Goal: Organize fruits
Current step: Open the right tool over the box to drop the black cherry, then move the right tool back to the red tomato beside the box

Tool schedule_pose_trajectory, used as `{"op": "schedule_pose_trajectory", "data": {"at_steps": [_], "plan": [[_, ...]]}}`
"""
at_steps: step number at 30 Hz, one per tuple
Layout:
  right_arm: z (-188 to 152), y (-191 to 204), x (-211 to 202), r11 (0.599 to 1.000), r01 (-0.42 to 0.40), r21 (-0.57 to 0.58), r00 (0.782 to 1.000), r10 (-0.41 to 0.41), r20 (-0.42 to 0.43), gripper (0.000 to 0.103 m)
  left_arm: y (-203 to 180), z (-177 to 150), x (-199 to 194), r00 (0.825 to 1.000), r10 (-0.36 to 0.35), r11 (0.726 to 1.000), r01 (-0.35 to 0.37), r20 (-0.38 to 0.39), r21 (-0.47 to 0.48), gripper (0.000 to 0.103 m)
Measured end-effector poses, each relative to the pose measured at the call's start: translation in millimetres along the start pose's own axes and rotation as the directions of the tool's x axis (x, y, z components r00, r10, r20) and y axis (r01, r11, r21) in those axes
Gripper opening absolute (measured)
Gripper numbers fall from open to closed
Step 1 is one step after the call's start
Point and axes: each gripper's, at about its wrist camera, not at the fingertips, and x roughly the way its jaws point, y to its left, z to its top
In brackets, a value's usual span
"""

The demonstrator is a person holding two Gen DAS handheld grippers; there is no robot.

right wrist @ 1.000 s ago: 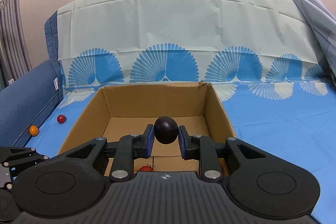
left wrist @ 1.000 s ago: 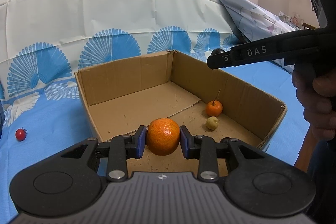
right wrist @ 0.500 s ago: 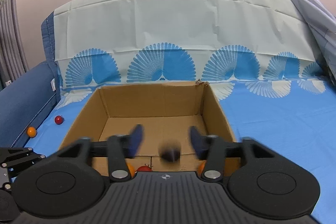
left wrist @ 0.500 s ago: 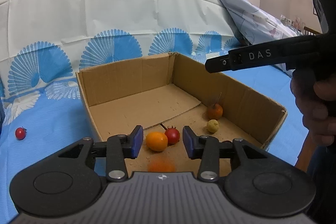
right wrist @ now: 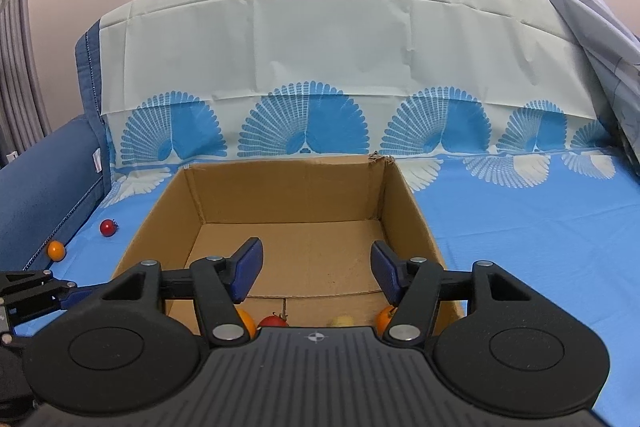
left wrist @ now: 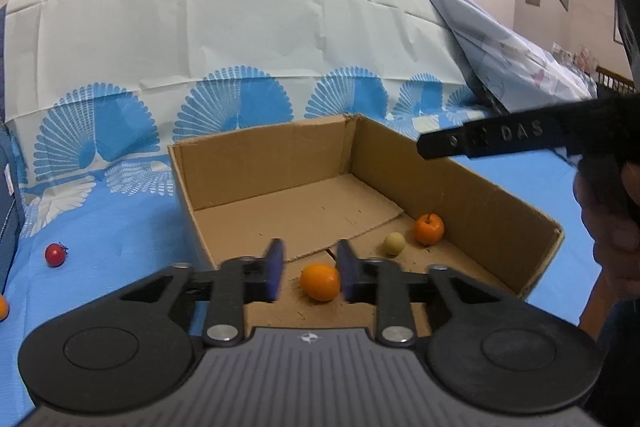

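Left gripper (left wrist: 307, 270) and right gripper (right wrist: 316, 269) both released, empty. Brown cardboard box (right wrist: 280, 187) holds four fruits: two orange, one red, one pale yellow. Two small fruits lie outside on blue cloth (right wrist: 540, 227): one red (right wrist: 108, 227), one orange (right wrist: 56, 250).

I see an open cardboard box (left wrist: 256, 163) on the blue sheet holding an orange (left wrist: 320, 282), a stemmed orange fruit (left wrist: 429, 229) and a pale yellow fruit (left wrist: 394, 243), while a red tomato (left wrist: 55, 254) lies outside.

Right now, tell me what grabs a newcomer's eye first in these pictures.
The open cardboard box on the blue fan-patterned cloth, with small fruits on its floor, including an orange fruit between the open left gripper fingers. A red cherry tomato lies outside, left of the box.
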Motion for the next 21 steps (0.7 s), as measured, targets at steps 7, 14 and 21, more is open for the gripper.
{"op": "schedule_pose_trajectory", "data": {"at_steps": [7,14,21], "plan": [[1,5,-2,0.999,-0.036,0.009,0.999,0.036,0.028,0.022,42,13,-2,0.995,0.099,0.98,-0.092,0.026,-0.177,0.025],[4,21,3,0.997,-0.073,0.008,0.997,0.073,0.02,0.022,113,29,3,0.939,0.344,0.889,-0.32,0.016,-0.328,0.026],[6,46,16,0.993,-0.122,-0.003,0.993,0.122,0.006,0.022,191,34,18,0.825,0.557,0.73,-0.543,-0.1,-0.415,0.026]]}}
